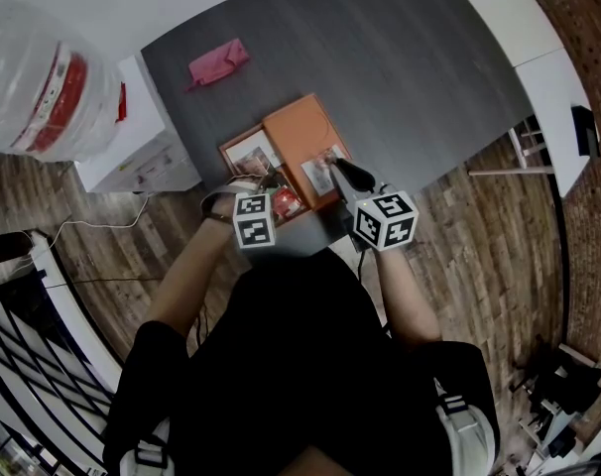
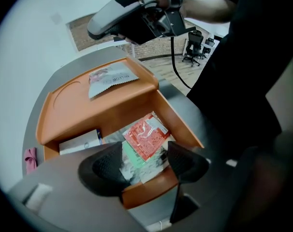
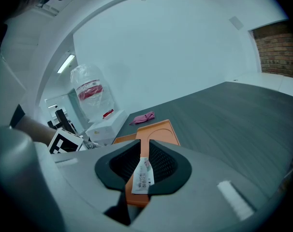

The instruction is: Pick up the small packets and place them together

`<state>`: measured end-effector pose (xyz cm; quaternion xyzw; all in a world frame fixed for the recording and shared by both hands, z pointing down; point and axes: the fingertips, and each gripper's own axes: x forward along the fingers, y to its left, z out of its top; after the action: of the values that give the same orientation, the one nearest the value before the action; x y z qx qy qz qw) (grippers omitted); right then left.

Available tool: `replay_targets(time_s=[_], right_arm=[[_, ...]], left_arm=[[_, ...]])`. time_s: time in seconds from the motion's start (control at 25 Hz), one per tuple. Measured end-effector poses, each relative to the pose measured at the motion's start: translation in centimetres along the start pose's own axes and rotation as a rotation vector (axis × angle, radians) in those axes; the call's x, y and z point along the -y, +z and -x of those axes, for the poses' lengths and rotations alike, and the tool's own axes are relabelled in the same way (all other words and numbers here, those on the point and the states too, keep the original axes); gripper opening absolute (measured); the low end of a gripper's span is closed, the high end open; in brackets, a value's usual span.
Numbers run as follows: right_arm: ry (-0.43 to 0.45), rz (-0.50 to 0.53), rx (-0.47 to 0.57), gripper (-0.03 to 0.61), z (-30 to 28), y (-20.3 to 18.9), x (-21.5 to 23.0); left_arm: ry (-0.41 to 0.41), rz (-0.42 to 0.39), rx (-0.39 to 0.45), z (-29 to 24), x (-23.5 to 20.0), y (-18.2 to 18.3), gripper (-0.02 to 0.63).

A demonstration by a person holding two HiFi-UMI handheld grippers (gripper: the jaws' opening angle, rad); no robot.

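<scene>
1. Head view - both tools are at the orange box (image 1: 302, 125) on the dark desk (image 1: 420, 77). The left tool (image 1: 271, 192) is over the box's open compartment. The right tool (image 1: 338, 165) is on the box's flat top, at a white packet (image 1: 323, 175). A pink item (image 1: 218, 64) lies well apart, near the far edge.
2. Left gripper view - the left tool's jaws are apart and grip nothing. The pads sit either side of a red packet (image 2: 146, 136), clear of it. It lies on a green packet (image 2: 130, 151) and other sachets in the compartment.
3. Right gripper view - the right tool is closed on the white packet, pinched edge-on between the pads. I can't tell if the packet is off the box top yet.
4. Step, my read - the pile is being built in the compartment and the white packet is next in.
5. Next move calls for:
   - back the left tool out so the compartment is free
   - lift the white packet and carry it over the inner wall
   - let go low over the red packet, so the thin sachet doesn't flutter off.
</scene>
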<state>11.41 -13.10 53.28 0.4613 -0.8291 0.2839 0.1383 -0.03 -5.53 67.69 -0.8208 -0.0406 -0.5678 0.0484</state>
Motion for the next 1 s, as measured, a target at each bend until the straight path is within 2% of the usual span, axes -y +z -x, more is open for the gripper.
replay_targets(time_s=[0.16,0.28,0.36,0.44,0.64,0.88,1.0], right_arm=[[-0.001,-0.001,0.0,0.057,0.1,-0.1,0.0],[-0.01,-0.002,-0.001,0.055,0.4,-0.3,0.2],[-0.019,-0.006,0.0,0.054,0.7,-0.4,0.4],[-0.029,-0.012,0.002,0.054,1.0,-0.5,0.7],[-0.051,-0.032,0.01,0.052,1.8,-0.8,1.5],[-0.062,-0.049,0.014,0.052,2.1,-1.0,2.0],[-0.062,-0.049,0.016,0.051,2.0,-0.9,2.1]], left_arm=[[-0.052,0.048,0.004,-0.3,-0.2,0.3,0.295],[-0.049,0.068,0.015,-0.3,-1.3,1.0,0.291],[-0.048,0.047,0.021,-0.4,-1.6,1.7,0.256],[-0.064,0.058,0.017,-0.6,-1.7,2.0,0.223],[-0.113,0.13,-0.01,-1.4,-1.6,1.5,0.222],[-0.084,0.049,-0.066,-2.0,-1.1,2.1,0.213],[-0.094,0.062,-0.047,-2.0,-0.6,2.2,0.168]])
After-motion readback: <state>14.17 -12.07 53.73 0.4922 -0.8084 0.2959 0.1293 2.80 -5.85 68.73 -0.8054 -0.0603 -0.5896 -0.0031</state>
